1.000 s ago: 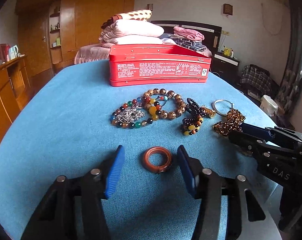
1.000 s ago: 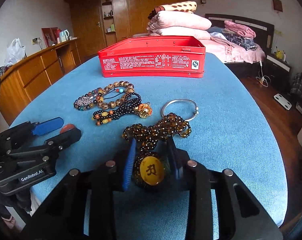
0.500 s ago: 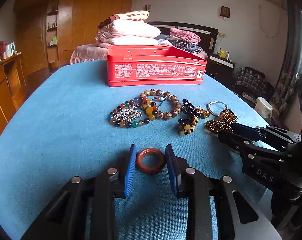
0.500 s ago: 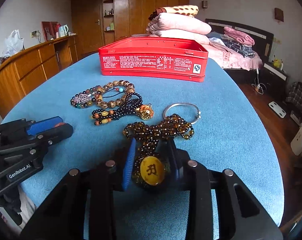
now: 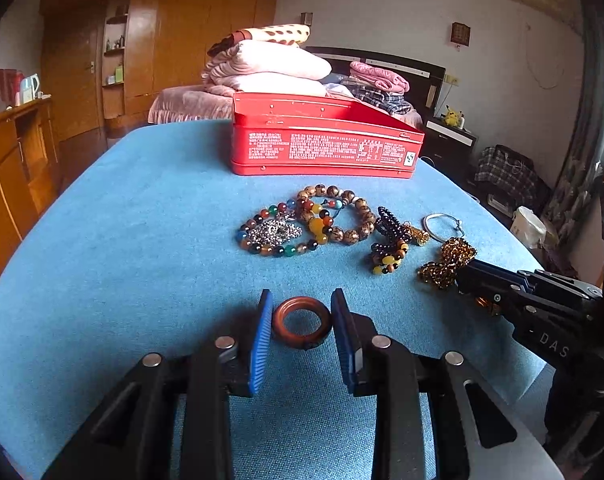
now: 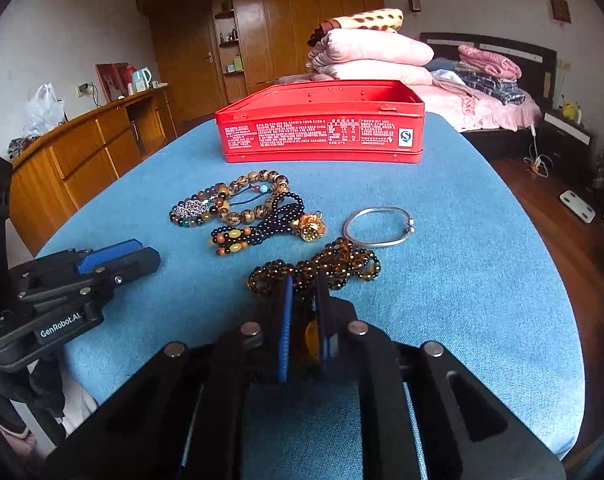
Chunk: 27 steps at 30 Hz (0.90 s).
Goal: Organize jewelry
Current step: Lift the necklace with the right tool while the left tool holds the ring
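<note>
Beaded bracelets (image 5: 308, 222) and a silver bangle (image 6: 376, 226) are spread before the far red tin (image 5: 326, 150) on the blue table (image 5: 121, 240). The near brown ring (image 5: 302, 322) is clamped by the left gripper (image 5: 302, 320); the amber bead string (image 6: 318, 270), seemingly with its pendant, is pinched by the right gripper (image 6: 304, 312), both angled downward.

A reddish-brown ring (image 5: 302, 322) lies flat on the blue tabletop (image 5: 121, 240), nearest the camera. Beyond it sit multicoloured bead bracelets (image 5: 302, 224), a dark beaded string (image 6: 257, 224), a silver bangle (image 6: 378, 226) and an amber bead necklace (image 6: 334, 264) (its yellow pendant mostly hidden). An open red tin (image 6: 322, 132) stands behind.
</note>
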Available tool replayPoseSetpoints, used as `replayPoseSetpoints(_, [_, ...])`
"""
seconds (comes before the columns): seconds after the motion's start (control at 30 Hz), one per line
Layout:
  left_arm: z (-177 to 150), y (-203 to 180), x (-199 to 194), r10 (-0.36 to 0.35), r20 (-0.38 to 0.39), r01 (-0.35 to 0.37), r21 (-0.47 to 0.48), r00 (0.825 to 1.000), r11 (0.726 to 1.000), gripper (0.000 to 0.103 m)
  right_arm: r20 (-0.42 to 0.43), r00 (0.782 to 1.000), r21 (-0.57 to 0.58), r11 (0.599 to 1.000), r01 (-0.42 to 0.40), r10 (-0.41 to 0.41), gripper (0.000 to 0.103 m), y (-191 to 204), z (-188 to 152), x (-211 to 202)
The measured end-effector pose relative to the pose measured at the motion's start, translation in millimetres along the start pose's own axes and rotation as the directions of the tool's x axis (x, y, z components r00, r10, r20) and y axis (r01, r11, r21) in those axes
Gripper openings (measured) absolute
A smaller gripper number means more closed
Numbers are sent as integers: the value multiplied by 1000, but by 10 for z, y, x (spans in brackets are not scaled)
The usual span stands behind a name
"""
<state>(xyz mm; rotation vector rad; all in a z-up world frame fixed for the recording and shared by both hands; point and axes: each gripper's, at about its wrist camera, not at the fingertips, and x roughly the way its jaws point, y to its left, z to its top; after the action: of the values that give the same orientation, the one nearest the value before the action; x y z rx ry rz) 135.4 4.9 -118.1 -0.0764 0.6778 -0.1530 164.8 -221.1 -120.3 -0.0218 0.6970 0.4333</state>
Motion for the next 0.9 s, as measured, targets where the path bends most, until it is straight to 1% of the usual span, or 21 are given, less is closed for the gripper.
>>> replayPoseSetpoints(0.03, [-8,-10,3,1,-2,-1,3,1000,1000,29,-4,1000,26,1000,-12,12,13,-26,9,-2])
replayPoseSetpoints(0.1, [-18,-17,10,0,-6,0,10,1000,1000,29,-22,998,87,995,-50,52,23,-84,35,-6])
replayPoseSetpoints(0.13, [-21,-23,12,-1,-6,1,12,1000,1000,29,-26,998,113,992,-58,62,32,-102,49,-10])
replayPoseSetpoints(0.17, [-26,-29,11,-1,-5,1,15,1000,1000,29,-31,998,130,990,-59,63,33,-106,56,-16])
replayPoseSetpoints(0.4, [-28,-26,16,-2,-6,2,20,1000,1000,30,-69,996,202,978,-42,57,33,-133,135,70])
replayPoseSetpoints(0.5, [-25,-14,18,-1,-7,2,12,1000,1000,30,-79,995,224,974,-43,62,34,-146,179,136])
replayPoseSetpoints(0.6, [-28,1,12,0,-7,0,5,1000,1000,30,-93,995,204,979,-17,37,35,-109,228,206])
replayPoseSetpoints(0.7, [-25,1,13,0,-8,0,6,1000,1000,30,-104,994,161,987,25,-8,34,-45,277,281])
replayPoseSetpoints(0.73, [-25,3,11,0,-7,0,6,1000,1000,30,-108,994,147,988,39,-23,33,-27,290,304])
replayPoseSetpoints(0.77, [-24,3,11,0,-7,0,5,1000,1000,30,-111,993,129,989,65,-51,27,-9,306,329])
replayPoseSetpoints(0.83, [-24,3,12,-1,-7,1,5,1000,1000,30,-111,989,77,991,107,-98,24,50,313,361])
replayPoseSetpoints(0.9, [-24,2,14,-1,-7,2,4,1000,1000,30,-107,988,56,991,120,-114,22,70,304,367])
